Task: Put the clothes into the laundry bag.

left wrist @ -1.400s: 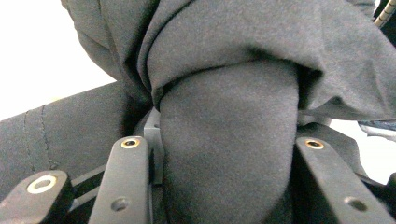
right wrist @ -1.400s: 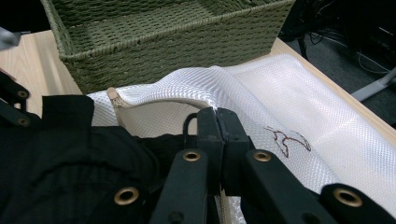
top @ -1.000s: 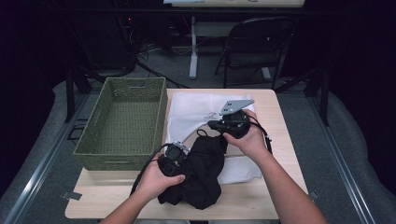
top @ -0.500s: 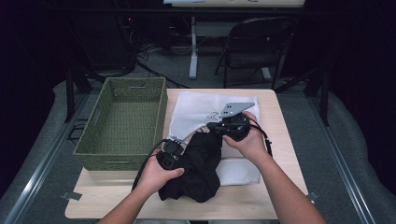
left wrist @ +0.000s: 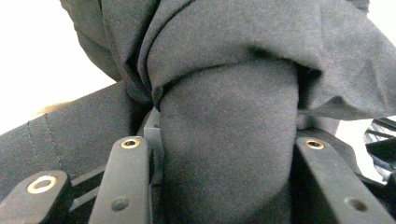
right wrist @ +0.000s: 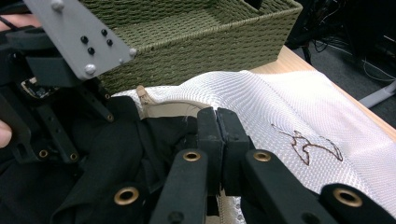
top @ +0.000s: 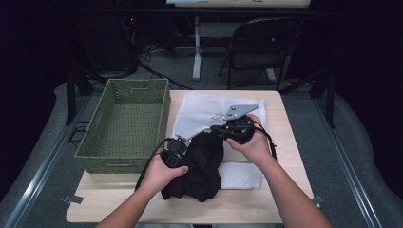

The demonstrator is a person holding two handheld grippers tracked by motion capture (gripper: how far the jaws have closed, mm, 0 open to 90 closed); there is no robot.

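Note:
A black garment lies bunched at the table's front middle. Its upper end meets the mouth of a white mesh bag with a small dark emblem. My left gripper is shut on a thick roll of the black garment, which fills the gap between its jaws. My right gripper has its jaws pressed together on the bag's beige-edged rim, just above the black cloth. From above, the right gripper sits at the bag's mouth under its grey plate.
A green woven basket stands at the table's left, its near wall close behind the bag. The wooden table shows bare at the right and along the front edge. A folding chair stands beyond the table.
The black garment has bunched up slightly shorter under the left hand. Both grippers keep their holds and the right hand has stayed in place.

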